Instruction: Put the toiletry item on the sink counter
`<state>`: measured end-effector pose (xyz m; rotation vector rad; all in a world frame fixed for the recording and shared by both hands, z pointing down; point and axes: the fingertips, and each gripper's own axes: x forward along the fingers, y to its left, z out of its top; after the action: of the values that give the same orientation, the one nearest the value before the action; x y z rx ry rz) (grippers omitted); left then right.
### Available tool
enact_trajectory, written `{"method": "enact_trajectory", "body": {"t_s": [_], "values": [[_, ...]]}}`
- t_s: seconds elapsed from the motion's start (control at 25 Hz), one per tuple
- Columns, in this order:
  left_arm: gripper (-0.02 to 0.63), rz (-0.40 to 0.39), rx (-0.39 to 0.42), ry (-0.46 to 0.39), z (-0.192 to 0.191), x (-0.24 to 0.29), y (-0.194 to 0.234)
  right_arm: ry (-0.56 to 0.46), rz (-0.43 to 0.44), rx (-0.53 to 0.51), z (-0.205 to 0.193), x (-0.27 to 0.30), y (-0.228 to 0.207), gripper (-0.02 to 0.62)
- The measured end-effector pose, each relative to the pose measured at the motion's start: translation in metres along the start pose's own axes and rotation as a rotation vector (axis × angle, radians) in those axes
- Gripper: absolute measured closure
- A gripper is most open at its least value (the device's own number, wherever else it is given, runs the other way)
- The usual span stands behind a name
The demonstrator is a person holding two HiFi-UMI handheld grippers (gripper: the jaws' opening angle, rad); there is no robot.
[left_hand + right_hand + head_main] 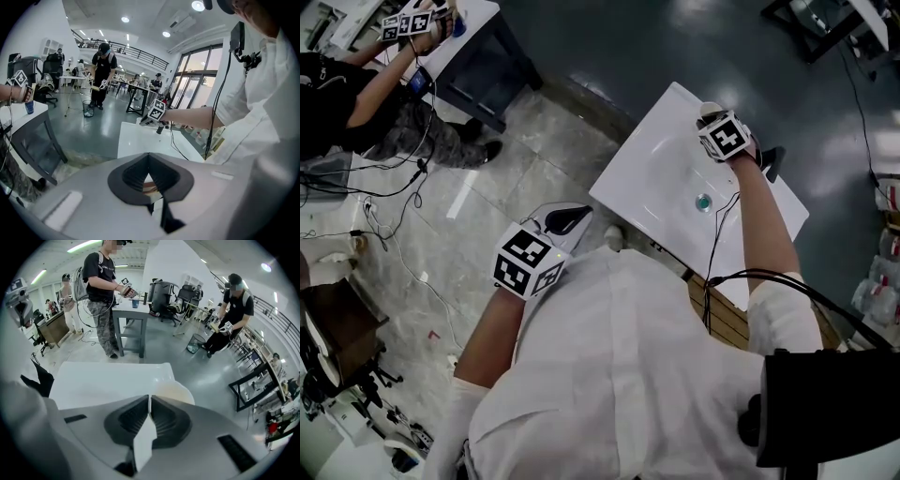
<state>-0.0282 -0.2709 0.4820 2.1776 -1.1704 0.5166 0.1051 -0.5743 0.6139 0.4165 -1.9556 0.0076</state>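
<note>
Two claws, both closed on nothing. Left claw (148, 157) held off the near edge of the white sink counter (637, 187), jaws together. Right claw (149, 399) over the far corner, jaws pressed together. Pale rounded toiletry item (180, 392) just beyond its tips, at that corner.
</note>
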Motion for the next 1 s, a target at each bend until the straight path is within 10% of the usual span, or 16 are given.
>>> {"method": "enact_trajectory", "body": {"t_s": [1.0], "values": [[0.600, -0.017, 0.045, -0.011, -0.010, -0.030, 0.004, -0.051, -0.056, 0.016, 0.015, -0.036, 0.011, 0.532]]}}
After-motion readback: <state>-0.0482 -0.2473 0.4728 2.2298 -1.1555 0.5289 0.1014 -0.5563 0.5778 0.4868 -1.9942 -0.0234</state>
